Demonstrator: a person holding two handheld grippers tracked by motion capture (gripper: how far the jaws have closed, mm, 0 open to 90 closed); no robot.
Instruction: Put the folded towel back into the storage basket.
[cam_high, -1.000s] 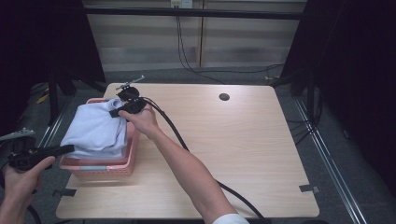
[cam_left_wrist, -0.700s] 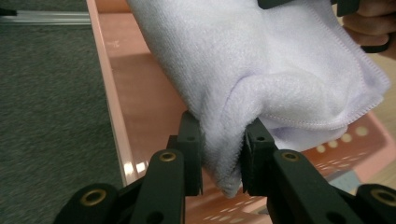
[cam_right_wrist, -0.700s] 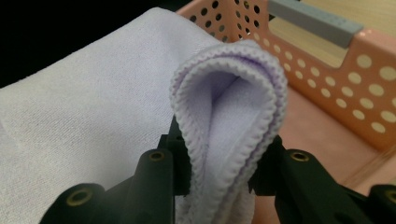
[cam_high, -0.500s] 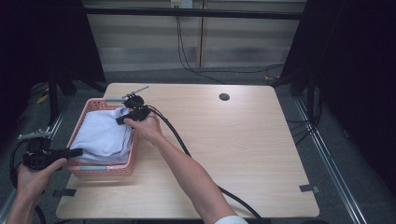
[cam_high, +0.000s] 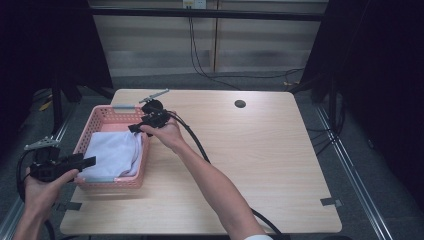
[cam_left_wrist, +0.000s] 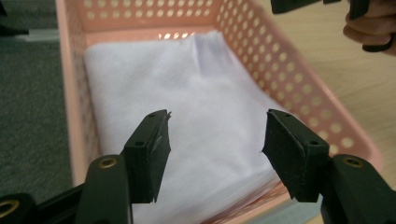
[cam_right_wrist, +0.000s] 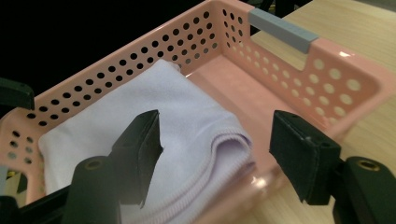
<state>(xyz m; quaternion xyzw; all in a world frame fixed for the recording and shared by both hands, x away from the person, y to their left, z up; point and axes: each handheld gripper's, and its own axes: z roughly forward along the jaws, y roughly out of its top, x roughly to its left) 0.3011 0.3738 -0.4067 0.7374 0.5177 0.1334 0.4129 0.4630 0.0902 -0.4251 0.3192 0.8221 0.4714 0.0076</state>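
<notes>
A folded white cloth (cam_high: 114, 154) lies inside a pink perforated basket (cam_high: 106, 115) at the left side of the wooden worktop (cam_high: 260, 165). The cloth is a soft, faintly lilac white, folded into several layers with a rounded, stitched fold edge along the side nearest the right tool. It covers the near part of the basket floor and leaves a bare pink strip at the far end.

The left tool (cam_left_wrist: 215, 140) sits at the basket's near left corner, off the worktop edge. Its jaws have just been opening and now stand wide, with the cloth lying below and beyond them and neither pad pressing on it. The right tool (cam_right_wrist: 215, 149) hovers at the basket's far right rim. Its jaws have also just been opening and stand wide, free of the cloth, with the folded edge seen between them.

From the high view, the basket's place on the worktop, both forearms, a trailing black cable (cam_high: 195, 145) and a round hole (cam_high: 240, 104) in the worktop can be made out. The left gripper view adds the smooth top surface of the cloth and a shallow crease running down it. The right gripper view reveals the stacked layers at the fold and a grey handle (cam_right_wrist: 283, 30) on the basket's end wall.
</notes>
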